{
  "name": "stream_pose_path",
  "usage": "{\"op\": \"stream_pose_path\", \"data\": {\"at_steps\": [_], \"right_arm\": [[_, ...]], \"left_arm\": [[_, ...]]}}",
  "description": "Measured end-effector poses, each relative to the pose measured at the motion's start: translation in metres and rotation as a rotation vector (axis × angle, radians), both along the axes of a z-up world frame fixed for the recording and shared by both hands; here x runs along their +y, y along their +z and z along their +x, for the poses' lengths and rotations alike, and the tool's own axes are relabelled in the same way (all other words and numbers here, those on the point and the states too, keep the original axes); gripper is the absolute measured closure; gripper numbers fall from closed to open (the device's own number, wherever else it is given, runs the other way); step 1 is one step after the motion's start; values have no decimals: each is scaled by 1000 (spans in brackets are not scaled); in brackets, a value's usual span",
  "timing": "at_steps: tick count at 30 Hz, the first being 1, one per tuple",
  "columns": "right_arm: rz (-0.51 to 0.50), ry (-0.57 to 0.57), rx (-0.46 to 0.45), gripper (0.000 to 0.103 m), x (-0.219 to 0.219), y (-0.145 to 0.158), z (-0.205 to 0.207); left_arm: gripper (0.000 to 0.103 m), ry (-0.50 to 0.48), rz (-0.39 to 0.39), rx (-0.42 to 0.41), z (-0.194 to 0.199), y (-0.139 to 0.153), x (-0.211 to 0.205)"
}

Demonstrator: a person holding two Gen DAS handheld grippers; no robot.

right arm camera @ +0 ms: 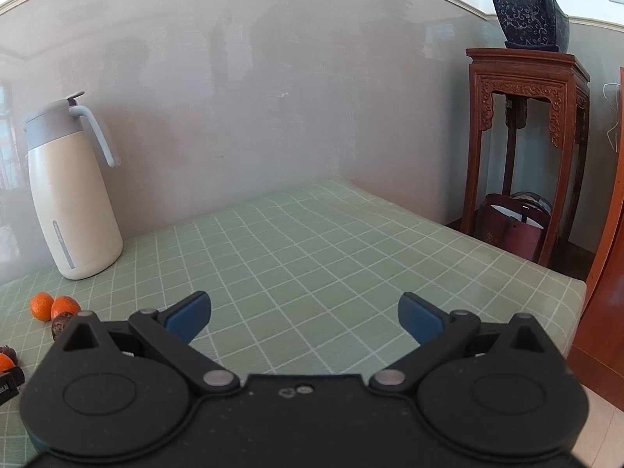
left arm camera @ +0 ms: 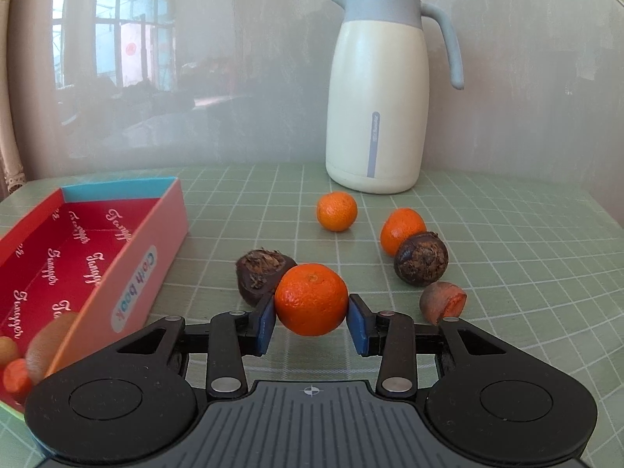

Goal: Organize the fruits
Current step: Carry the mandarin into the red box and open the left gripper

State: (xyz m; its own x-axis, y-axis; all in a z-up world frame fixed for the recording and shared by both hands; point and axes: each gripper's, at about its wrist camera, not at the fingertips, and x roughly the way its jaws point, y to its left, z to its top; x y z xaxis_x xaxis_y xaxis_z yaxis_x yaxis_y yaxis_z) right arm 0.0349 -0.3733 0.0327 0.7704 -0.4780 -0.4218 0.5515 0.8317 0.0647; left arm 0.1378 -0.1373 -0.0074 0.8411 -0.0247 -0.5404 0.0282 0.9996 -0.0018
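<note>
My left gripper (left arm camera: 312, 312) is shut on an orange tangerine (left arm camera: 311, 292), its blue pads (left arm camera: 265, 325) pressing both sides of the fruit. Just behind it lies a dark brown fruit (left arm camera: 255, 273). Two more tangerines (left arm camera: 336, 210) (left arm camera: 401, 230), a second dark fruit (left arm camera: 421, 259) and a brownish cut piece (left arm camera: 442, 302) lie on the green checked cloth to the right. An open pink box (left arm camera: 156, 241) with a red lining sits at the left, with kiwis (left arm camera: 46, 347) in its near end. My right gripper (right arm camera: 304, 318) stands open over bare cloth, holding nothing.
A cream and grey thermos jug (left arm camera: 374, 89) stands against the wall behind the fruit and also appears in the right wrist view as the jug (right arm camera: 72, 195). The table edge (right arm camera: 577, 284) lies on the right, with a carved wooden stand (right arm camera: 526, 136) and a potted plant beyond it.
</note>
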Motion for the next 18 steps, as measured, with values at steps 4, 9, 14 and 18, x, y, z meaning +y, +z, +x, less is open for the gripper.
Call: {"op": "stream_pose_path", "data": {"at_steps": [4, 9, 14, 18], "right_arm": [[-7, 14, 3, 0, 7, 0, 3], [-19, 31, 7, 0, 15, 0, 7], [-24, 53, 10, 0, 25, 1, 12], [-30, 76, 14, 0, 36, 0, 18]], "left_arm": [[63, 9, -7, -20, -8, 11, 14], [63, 36, -14, -43, -17, 23, 34], [63, 82, -17, -62, -22, 30, 60], [63, 130, -17, -69, -26, 33, 83]]}}
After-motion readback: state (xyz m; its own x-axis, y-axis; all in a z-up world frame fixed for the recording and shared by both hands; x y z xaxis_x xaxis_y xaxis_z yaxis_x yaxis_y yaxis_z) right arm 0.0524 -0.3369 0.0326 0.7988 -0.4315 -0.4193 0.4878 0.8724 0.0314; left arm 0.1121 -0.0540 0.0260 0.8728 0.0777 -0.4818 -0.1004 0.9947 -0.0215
